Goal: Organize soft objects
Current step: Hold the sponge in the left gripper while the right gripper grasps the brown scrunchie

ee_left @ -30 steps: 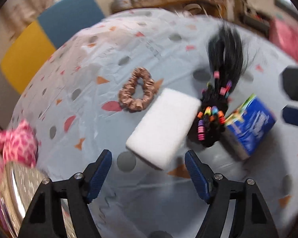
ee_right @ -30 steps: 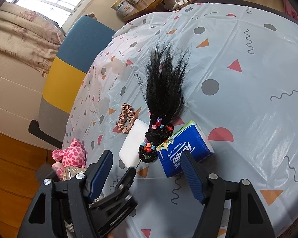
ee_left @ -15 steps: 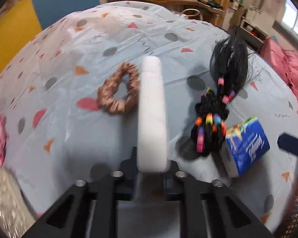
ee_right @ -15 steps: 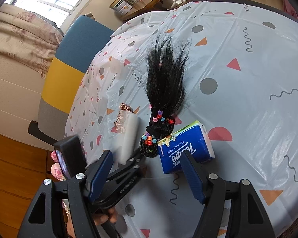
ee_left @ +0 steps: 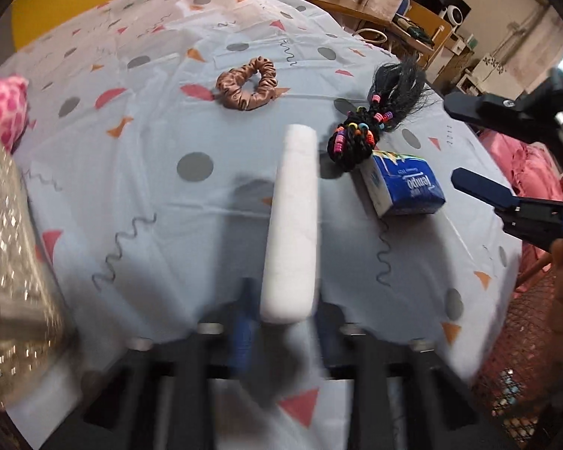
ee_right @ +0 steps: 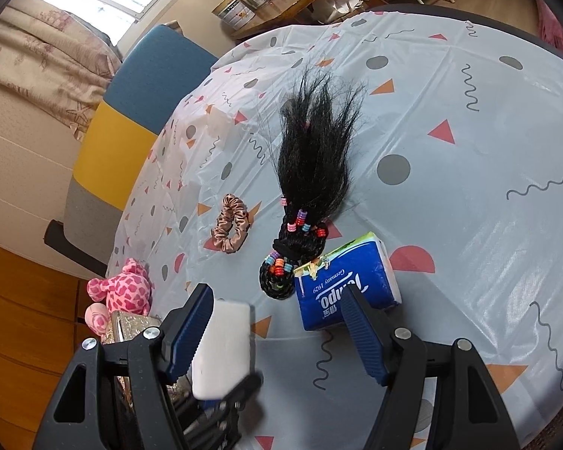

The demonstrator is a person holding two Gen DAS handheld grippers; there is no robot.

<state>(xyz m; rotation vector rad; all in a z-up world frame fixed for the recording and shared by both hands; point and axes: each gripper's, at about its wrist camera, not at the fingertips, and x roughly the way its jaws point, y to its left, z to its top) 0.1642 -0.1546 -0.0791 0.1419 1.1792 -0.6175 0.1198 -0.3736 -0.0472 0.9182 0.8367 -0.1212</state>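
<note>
My left gripper is shut on a white sponge block, held on edge above the table; it also shows in the right wrist view. My right gripper is open and empty, hovering near a blue tissue pack. A brown scrunchie, a black hairpiece with coloured beads and the tissue pack lie on the table. A pink spotted plush lies at the table's edge.
A glittery silver box stands at the left beside the plush. The table has a pale blue patterned cloth. A blue and yellow chair stands behind it. Shelves and furniture lie beyond.
My left gripper shut on the white sponge block, lifted it off the table on edge and drew it back toward the near left. The right gripper stayed open, almost still.
</note>
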